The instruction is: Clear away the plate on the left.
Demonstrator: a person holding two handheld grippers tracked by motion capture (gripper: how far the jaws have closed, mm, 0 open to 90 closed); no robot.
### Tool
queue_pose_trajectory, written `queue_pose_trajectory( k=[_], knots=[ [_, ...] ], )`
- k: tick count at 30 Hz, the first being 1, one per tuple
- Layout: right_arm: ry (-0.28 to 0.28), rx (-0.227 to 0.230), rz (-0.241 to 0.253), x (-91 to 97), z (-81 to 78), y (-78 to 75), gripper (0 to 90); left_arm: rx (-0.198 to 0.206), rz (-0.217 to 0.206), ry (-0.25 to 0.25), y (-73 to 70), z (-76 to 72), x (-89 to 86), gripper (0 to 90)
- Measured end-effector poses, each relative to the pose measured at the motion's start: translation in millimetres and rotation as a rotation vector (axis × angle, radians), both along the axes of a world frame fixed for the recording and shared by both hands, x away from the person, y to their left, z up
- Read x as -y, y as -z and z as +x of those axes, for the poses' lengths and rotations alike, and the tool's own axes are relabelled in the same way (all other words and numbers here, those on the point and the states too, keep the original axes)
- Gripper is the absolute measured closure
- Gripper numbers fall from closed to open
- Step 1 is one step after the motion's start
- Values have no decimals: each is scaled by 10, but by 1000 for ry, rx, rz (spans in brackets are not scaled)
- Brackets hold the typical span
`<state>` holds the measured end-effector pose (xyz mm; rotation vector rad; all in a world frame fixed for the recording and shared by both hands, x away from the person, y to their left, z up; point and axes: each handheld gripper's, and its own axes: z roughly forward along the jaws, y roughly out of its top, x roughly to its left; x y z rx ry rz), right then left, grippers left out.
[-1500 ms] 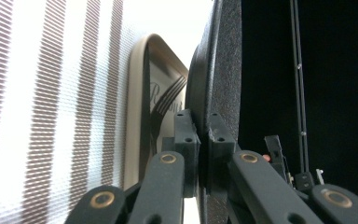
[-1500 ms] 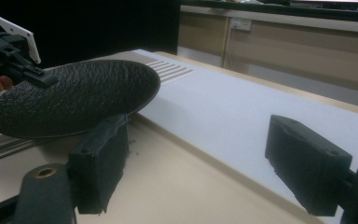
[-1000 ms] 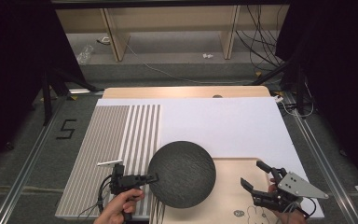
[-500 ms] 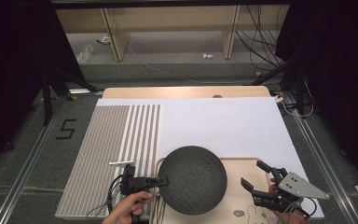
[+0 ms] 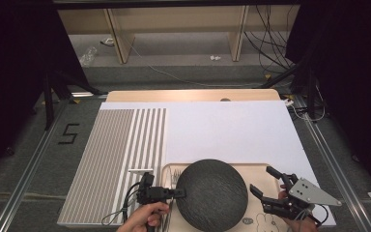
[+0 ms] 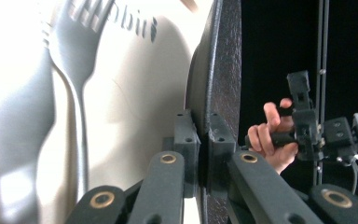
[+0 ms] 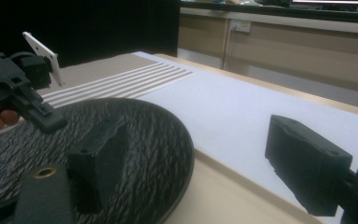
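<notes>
A big round dark plate (image 5: 212,195) sits at the near edge of the table, on top of a pale wooden tray (image 5: 263,170). The plate has a rough, wavy skin. It covers most of the tray.

The left claw (image 5: 178,194) pinches the plate's left rim. In the left gripper view its two jaws are squeezed tight on the thin edge, one on each side. Holding the rim like this probably lets the person slide or lift the plate without touching it by hand. A fork picture (image 6: 72,70) is printed on the tray just beside the plate.

The right claw (image 5: 266,189) waits just to the right of the plate with its jaws spread wide and nothing between them. It looks ready to help from that side.

The tray lies on a large white sheet (image 5: 222,130). A striped grey mat (image 5: 111,159) lies to the left. The table (image 5: 188,95) is light wood. Behind it are a grey floor (image 5: 174,67), wooden shelf legs (image 5: 118,36) and loose cables (image 5: 270,38). The room around is dark.
</notes>
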<state>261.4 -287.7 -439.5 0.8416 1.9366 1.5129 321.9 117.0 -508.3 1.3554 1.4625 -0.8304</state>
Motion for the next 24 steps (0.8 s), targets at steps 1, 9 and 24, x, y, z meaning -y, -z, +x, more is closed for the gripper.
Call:
queue_pose_trajectory(
  k=[1,9,24],
  knots=[
    [0,0,0,0,0,0,222,-3,1,4,3,-2,23,856],
    [-3,0,0,-1,-2,-1,222,-7,8,30,29,-1,141,856],
    [-4,1,-1,-1,-2,-2,222,-26,47,33,78,12,225,849]
  ],
)
